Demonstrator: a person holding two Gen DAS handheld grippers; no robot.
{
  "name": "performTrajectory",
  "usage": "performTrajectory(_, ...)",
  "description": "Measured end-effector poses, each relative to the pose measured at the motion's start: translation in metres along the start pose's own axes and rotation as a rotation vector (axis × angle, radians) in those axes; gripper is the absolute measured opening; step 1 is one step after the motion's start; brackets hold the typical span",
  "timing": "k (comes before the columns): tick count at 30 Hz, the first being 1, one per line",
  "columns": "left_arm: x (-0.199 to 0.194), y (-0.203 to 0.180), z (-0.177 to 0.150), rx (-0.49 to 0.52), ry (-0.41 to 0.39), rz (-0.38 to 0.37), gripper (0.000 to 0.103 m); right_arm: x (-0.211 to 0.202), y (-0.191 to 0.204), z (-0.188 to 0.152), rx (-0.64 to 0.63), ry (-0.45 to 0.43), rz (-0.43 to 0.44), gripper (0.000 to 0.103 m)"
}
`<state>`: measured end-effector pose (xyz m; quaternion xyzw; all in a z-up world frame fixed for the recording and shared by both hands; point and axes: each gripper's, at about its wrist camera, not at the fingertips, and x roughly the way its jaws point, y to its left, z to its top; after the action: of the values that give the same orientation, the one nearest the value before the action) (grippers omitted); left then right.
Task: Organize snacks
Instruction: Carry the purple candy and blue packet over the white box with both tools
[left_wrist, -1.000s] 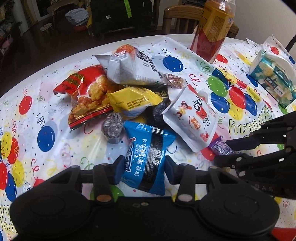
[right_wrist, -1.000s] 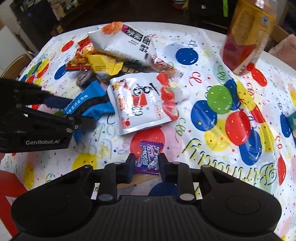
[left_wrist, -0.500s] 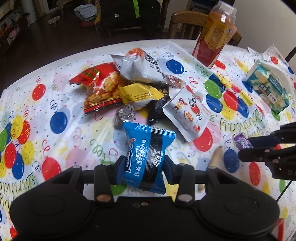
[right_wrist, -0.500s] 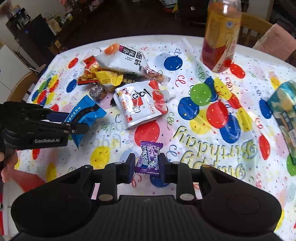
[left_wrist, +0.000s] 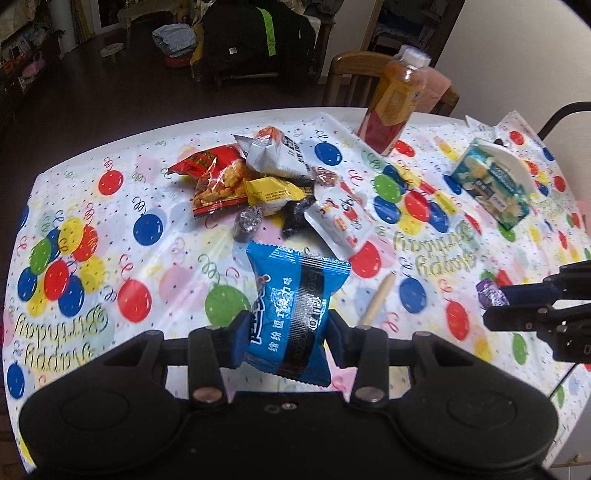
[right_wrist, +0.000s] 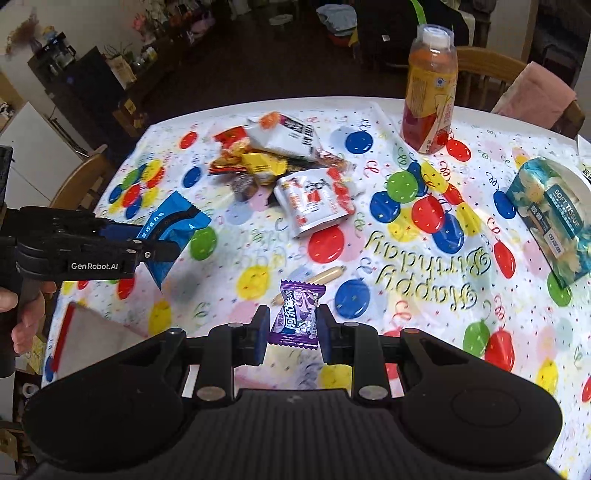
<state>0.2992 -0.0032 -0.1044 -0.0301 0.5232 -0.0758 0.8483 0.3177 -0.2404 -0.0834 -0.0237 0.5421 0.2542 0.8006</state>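
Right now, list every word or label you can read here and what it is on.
"GenRobot.AI": side of the black left gripper.
"SOFT TISSUE": teal rectangular tissue pack.
"Happy Birthday": white balloon-print plastic tablecloth.
Blue foil snack packet, small purple candy wrapper: Chinese print, unreadable to me.

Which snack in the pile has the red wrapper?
The red packet of fried snacks, at the pile's left edge; its neighbours are silver-white and yellow.

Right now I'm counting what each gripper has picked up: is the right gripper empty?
No, the right gripper is shut on a purple candy, held between its fingers above the tablecloth.
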Motion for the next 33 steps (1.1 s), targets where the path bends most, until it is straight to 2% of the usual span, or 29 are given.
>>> performTrajectory(17, -0.084, -0.013, -0.062, 0.037, -0.035, -0.076, 0.040, -0.048, 0.055, -0.057, -0.028, 0.002, 0.025, 0.026)
performTrajectory(25, -0.091, -0.019, -0.099, 0.063, -0.002, -0.103, 0.040, -0.041, 0.073, -0.084, -0.040, 0.042, 0.037, 0.026)
performTrajectory(33, -0.068, -0.022, -0.129, 0.067, 0.070, -0.103, 0.040, -0.010, 0.081, -0.102, -0.030, 0.092, 0.023, 0.026)
